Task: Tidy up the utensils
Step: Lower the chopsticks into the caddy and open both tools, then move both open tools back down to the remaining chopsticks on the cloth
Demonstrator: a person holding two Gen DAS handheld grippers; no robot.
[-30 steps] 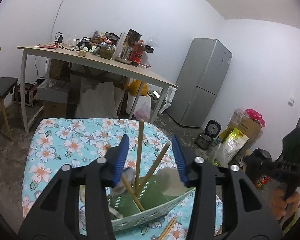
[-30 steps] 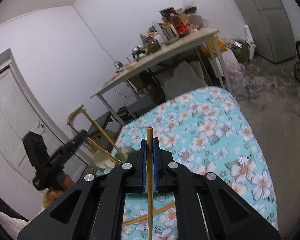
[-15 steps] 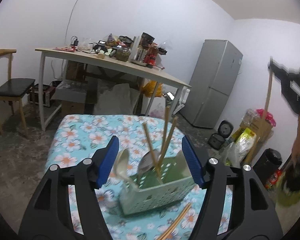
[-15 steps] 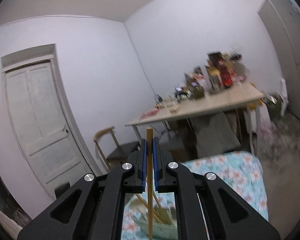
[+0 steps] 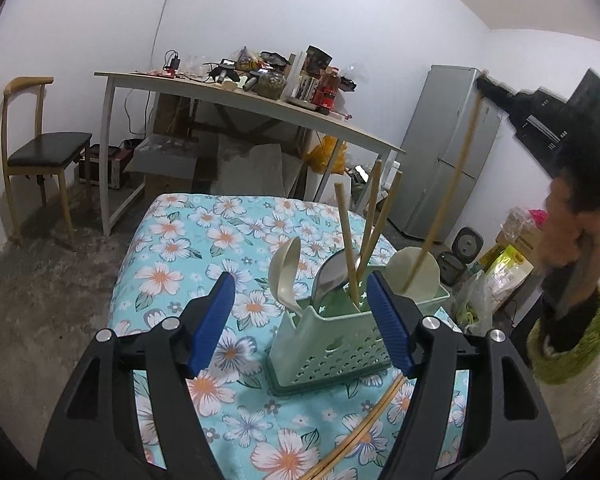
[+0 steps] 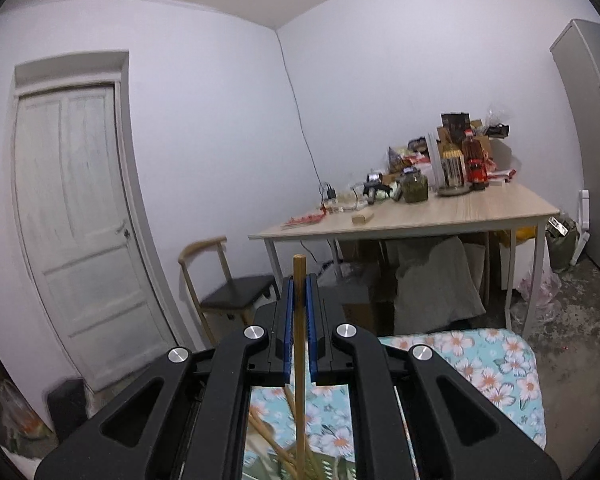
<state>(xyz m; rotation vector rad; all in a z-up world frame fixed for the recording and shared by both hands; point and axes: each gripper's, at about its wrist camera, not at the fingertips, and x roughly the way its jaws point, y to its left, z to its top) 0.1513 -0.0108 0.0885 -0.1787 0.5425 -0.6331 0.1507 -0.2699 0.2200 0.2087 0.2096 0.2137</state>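
Left gripper [image 5: 300, 320]: jaws apart, holding nothing, poised above the floral-cloth table [image 5: 172, 248]. It has drawn back and risen since half a second ago; the green utensil caddy [image 5: 332, 344], which then lay between its fingertips, now stands just beyond them. Two loose chopsticks [image 5: 364, 428] lie on the cloth near the caddy's front, passing under the gripper's right-hand finger.

Inside the caddy stand a pale spoon [image 5: 286, 272], a metal spoon [image 5: 332, 276] and three upright chopsticks [image 5: 364, 232], the latter tilted against one another. A pale scoop-like utensil [image 5: 416, 272] stands at its far end.

Right gripper [image 6: 299, 320]: jaws clamped on a single chopstick [image 6: 299, 344], held vertical. In the left wrist view that gripper appears at upper right, blurred, with the chopstick's lower end reaching the far end of the caddy; half a second ago the stick hung well off to the right, clear of the caddy. Whether the tip rests inside a compartment cannot be told.

Farther off: a wooden chair [image 5: 36, 152], a cluttered wooden table [image 5: 260, 108], a grey refrigerator [image 5: 444, 152], and a white door [image 6: 76, 216].
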